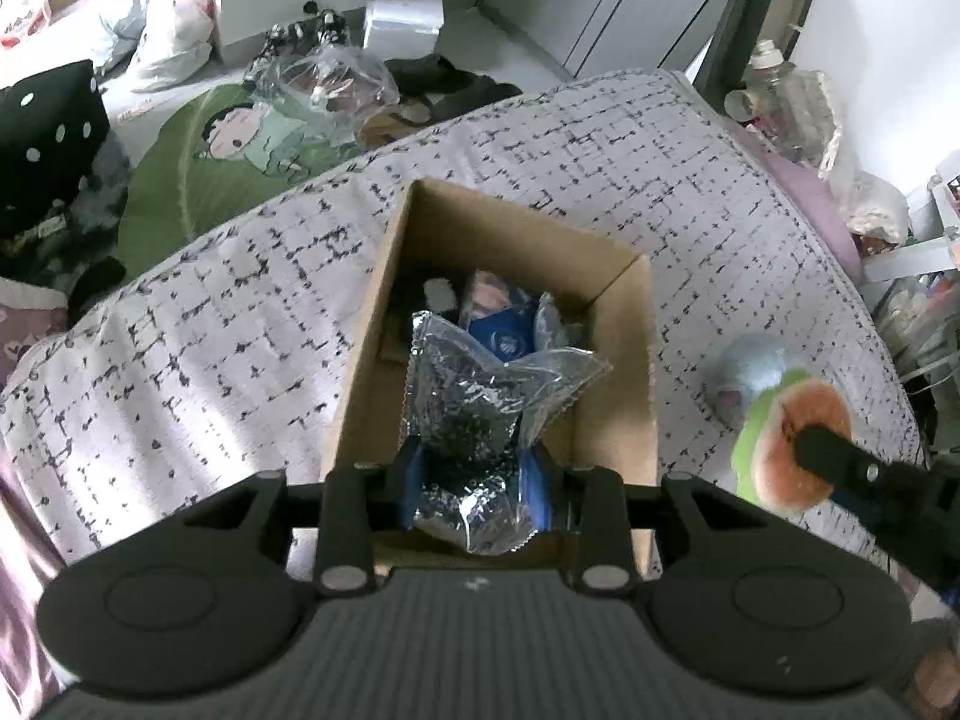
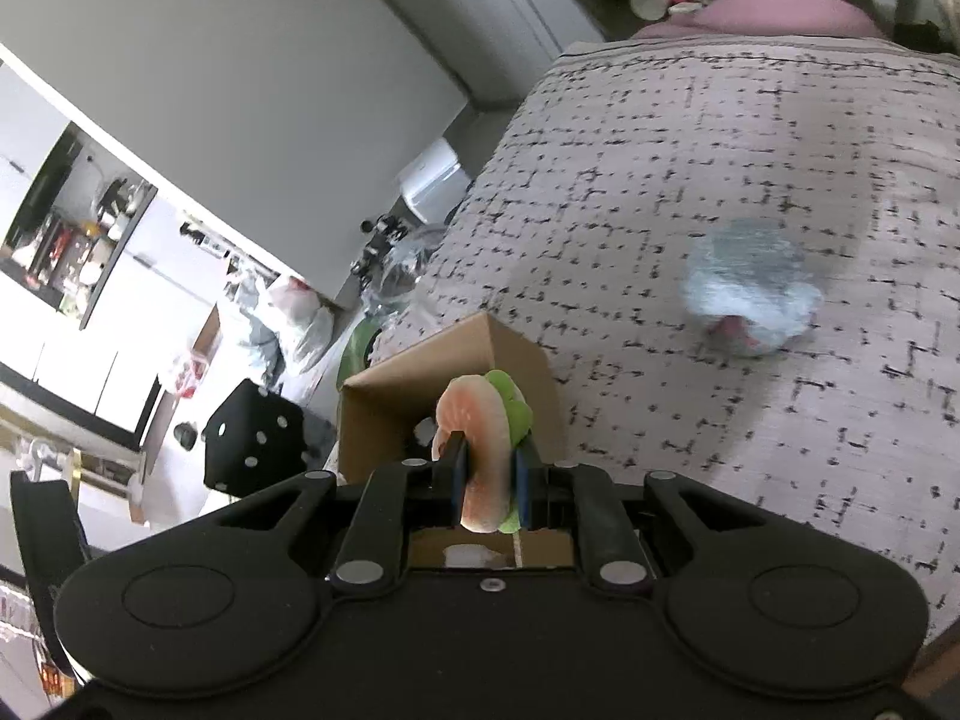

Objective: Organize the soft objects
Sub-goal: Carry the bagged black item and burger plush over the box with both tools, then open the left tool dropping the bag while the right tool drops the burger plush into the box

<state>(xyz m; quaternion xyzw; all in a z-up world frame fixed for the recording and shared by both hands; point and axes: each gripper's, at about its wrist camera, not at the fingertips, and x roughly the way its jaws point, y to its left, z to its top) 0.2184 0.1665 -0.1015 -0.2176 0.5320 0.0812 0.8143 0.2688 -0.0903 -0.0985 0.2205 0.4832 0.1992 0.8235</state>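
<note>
A patterned bed cover (image 1: 210, 324) fills the middle of the left wrist view. An open cardboard box (image 1: 624, 360) sits on it at frame centre, holding a blue item (image 1: 501, 339) and other packets too dark to make out. Beyond the bed edge, in the upper left, lie a green cushion (image 1: 174, 180), a black spotted cushion (image 1: 42, 126), white bags (image 1: 168, 30) and crumpled clear plastic (image 1: 327, 81). At the upper right a plastic bottle (image 1: 774, 90) stands among clutter.

The left gripper (image 1: 474, 474), at lower centre, is closed narrowly on a shiny plastic bag (image 1: 474, 402), which hangs over the near end of the box, partly blocking the view inside.

At the right of that view, a blurred pale blue soft toy (image 1: 744, 372) lies on the cover just beside the box. Below it the right gripper (image 1: 810, 450) pinches a pink and green plush (image 1: 792, 420).

In the right wrist view, the right gripper (image 2: 491, 480) at lower centre is clamped on the plush (image 2: 480, 426), with the box (image 2: 516, 354) directly behind it. The blue toy (image 2: 750, 294) lies on the cover (image 2: 660, 150) at middle right, well apart from the gripper.
</note>
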